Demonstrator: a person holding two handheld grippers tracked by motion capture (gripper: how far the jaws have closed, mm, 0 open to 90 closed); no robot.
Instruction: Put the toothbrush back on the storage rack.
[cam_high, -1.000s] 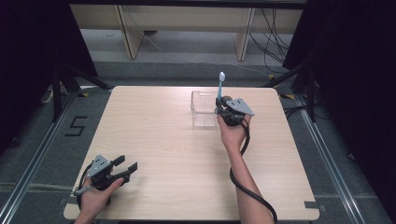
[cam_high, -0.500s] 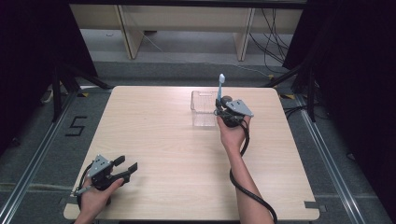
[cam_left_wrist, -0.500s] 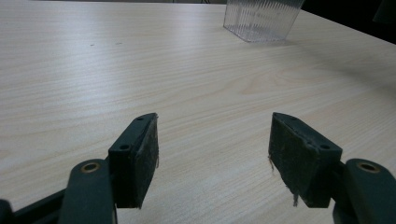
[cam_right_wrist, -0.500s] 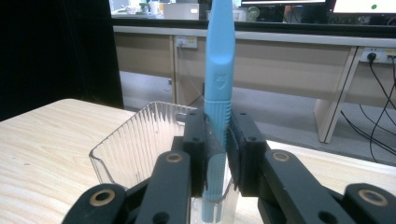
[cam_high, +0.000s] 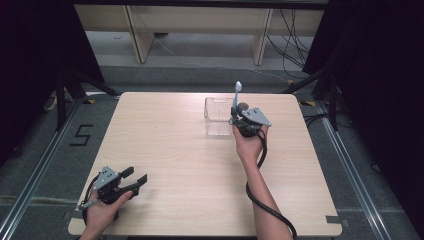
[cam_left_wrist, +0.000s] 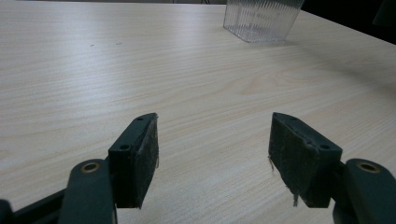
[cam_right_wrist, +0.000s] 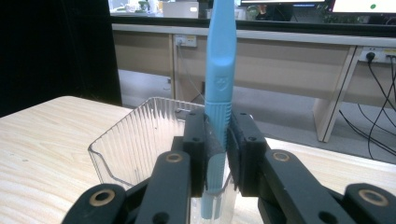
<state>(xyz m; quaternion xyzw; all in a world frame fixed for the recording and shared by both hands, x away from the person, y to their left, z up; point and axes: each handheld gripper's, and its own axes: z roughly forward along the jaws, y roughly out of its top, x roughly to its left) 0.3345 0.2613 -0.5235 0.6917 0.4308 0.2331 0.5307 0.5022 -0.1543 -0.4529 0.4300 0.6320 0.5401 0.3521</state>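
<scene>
Holding a light blue toothbrush upright by the lower part of its handle, right gripper clamped shut on it, poised over the near right corner of a clear ribbed plastic container at the far side of the wooden table. Probably light, stiff and smooth, so liable to slip or swivel between the pads; gripped best at the thick middle of the handle, as now. Thin container walls close around the lower end, likely to catch or tip if nudged. Resting near the table's near left corner, left gripper wide open, holding nothing, well apart from the container.
</scene>
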